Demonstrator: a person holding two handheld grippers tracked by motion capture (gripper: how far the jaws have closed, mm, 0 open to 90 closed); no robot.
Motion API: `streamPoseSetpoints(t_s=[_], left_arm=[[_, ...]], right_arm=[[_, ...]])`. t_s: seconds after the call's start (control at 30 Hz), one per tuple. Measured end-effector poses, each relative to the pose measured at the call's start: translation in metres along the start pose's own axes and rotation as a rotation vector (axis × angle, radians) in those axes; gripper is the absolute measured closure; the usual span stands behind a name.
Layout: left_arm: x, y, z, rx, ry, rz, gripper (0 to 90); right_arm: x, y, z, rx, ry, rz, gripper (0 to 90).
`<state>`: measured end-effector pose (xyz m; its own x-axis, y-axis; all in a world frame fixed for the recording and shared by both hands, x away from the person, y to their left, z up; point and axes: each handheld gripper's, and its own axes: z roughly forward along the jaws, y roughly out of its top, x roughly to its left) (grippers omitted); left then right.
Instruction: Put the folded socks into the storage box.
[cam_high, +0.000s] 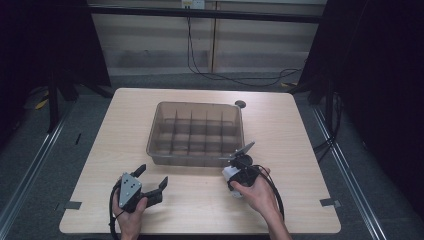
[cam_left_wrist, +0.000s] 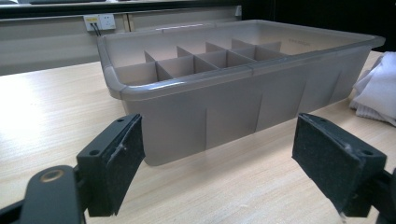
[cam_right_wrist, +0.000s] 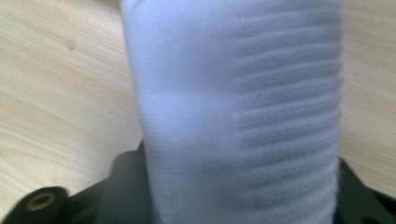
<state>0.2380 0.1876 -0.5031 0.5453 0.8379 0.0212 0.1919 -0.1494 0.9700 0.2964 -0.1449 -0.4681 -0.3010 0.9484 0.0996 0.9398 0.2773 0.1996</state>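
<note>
a person stands at a wooden table (cam_high: 200, 210) with a gripper in each hand. a grey bin (cam_high: 196, 133) split into small compartments sits at the table's centre; every compartment that can be seen looks empty.

the right gripper (cam_high: 234, 169) is at about 5 o'clock from the bin, just off its near right corner, pointing down at a white rolled sock (cam_high: 230, 174) that lies on the table. in the right gripper view the sock (cam_right_wrist: 238, 116) rises between the two black jaws, its ribbed knit crowding both sides. the jaws stand about half closed around it and seem to press the fabric, so this reads as a grip on the sock, though the pads themselves are hidden behind the cloth.

the left gripper (cam_high: 151, 179) rests at about 7 o'clock from the bin, well apart from the sock. in the left gripper view its jaws stand wide with nothing between them, aimed at the bin's near wall (cam_left_wrist: 233, 112); the sock (cam_left_wrist: 378, 88) shows at the far right.

what could go wrong: the sock is soft and rolled, so a pinch that catches just an outer layer could let the roll unwind or slide out when lifted. the grip sits just beside the bin's wall, so a low carry could snag the sock on the rim. the compartments are narrow, and a bulky roll set down off-centre could straddle a divider instead of dropping in.
</note>
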Motion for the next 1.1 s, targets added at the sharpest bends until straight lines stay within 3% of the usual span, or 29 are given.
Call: streamPoseSetpoints(t_s=[0.27, 0.43, 0.83, 1.1], left_arm=[[0.0, 0.0, 0.0, 0.003, -0.003, 0.002, 16.5], [0.0, 0.0, 0.0, 0.003, -0.002, 0.002, 16.5], [0.001, 0.0, 0.001, 0.007, -0.002, -0.007, 16.5], [0.001, 0.0, 0.001, 0.01, 0.001, -0.009, 16.5]], right_arm=[[0.001, -0.001, -0.003, -0.013, 0.004, -0.034, 62.8], [-0.004, -0.003, -0.009, -0.035, 0.039, -0.034, 66.0], [-0.009, -0.007, -0.024, -0.056, 0.135, -0.059, 66.9], [-0.009, -0.007, -0.04, -0.079, 0.159, -0.085, 66.9]])
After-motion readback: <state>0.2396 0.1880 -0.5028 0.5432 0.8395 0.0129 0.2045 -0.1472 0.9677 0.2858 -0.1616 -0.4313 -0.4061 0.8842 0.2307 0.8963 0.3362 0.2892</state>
